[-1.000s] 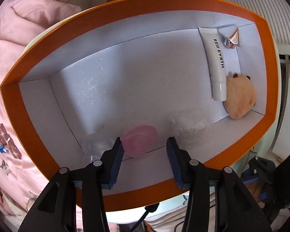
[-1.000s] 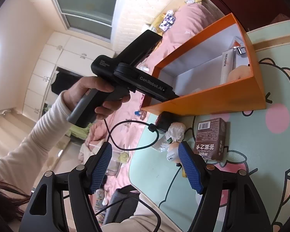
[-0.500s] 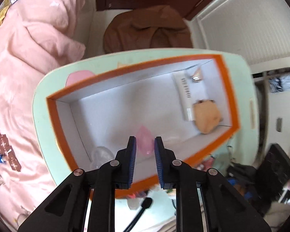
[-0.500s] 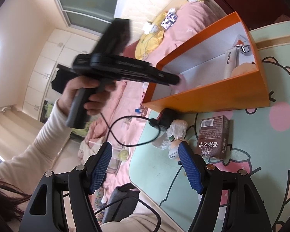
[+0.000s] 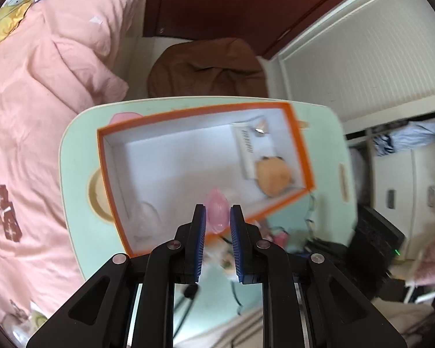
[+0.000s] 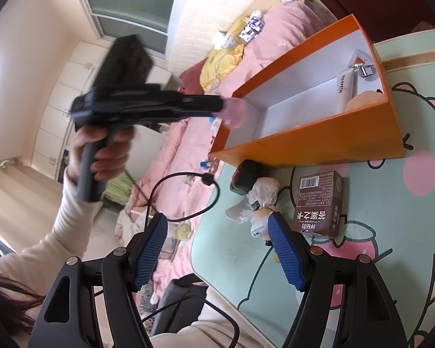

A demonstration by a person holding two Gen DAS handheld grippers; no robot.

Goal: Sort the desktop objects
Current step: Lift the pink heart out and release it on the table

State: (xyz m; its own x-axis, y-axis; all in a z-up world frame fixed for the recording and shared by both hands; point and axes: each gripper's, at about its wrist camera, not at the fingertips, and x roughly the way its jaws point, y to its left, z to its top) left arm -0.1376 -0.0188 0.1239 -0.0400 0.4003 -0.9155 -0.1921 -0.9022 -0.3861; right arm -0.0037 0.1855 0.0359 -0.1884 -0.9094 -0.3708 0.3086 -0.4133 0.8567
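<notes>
My left gripper (image 5: pixel 217 226) is shut on a translucent pink round object (image 5: pixel 216 214) and holds it high above the near left end of the orange box (image 5: pixel 301 150). The right wrist view shows the same pink object (image 6: pixel 234 113) in the air at the box's (image 6: pixel 333 142) left corner. Inside the box lie a white tube (image 5: pixel 245 150), a small metal piece (image 5: pixel 259 129), a tan plush toy (image 5: pixel 274 179) and a clear lump (image 5: pixel 144 217). My right gripper (image 6: pixel 217 249) is open and empty above the table's near edge.
On the mint cartoon table (image 6: pixel 391 232) in front of the box lie a brown carton (image 6: pixel 319 203), a crumpled plastic-wrapped item (image 6: pixel 261 200), a black block (image 6: pixel 246 175) and a black cable (image 6: pixel 194 200). A pink bed (image 5: pixel 43 101) borders the table's left side.
My left gripper closed on the pink object inside the box and has lifted it up and back, out of the box. The right gripper has stayed in place, open.
</notes>
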